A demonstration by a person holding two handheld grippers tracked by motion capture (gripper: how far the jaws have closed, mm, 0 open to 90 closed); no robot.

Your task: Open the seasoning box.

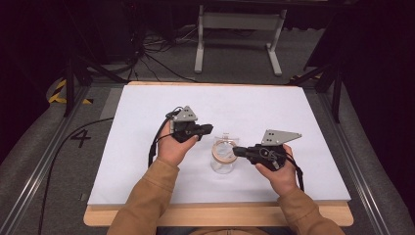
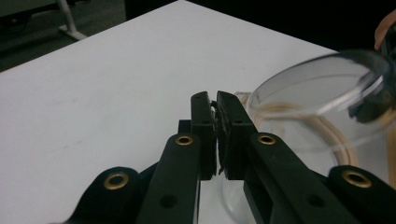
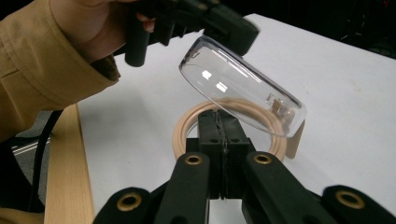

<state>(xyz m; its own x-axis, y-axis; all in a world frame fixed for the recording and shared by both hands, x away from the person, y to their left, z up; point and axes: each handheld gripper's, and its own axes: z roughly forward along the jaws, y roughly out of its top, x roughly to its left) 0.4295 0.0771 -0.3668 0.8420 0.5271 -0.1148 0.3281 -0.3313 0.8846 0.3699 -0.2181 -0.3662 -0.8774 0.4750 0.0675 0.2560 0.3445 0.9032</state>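
Observation:
A clear glass jar (image 1: 222,164) with a tan seal ring (image 3: 187,126) on its mouth stands on the white mat. Its clear hinged lid (image 3: 233,84) is tilted up over the mouth (image 2: 327,88). My left gripper (image 1: 208,128) is to the jar's left and a little above it. Its jaws (image 2: 215,100) stand a narrow gap apart with nothing between them, and its tip (image 3: 238,30) is by the lid's raised edge. My right gripper (image 1: 236,151) is shut, its tips (image 3: 219,116) at the near rim of the jar. Whether anything thin is pinched there I cannot tell.
The white mat (image 1: 147,112) covers a wooden table (image 1: 220,215). Beyond the far edge a white stand (image 1: 240,22) and loose cables (image 1: 147,54) are on the floor. Metal rails (image 1: 44,161) run along both sides of the table.

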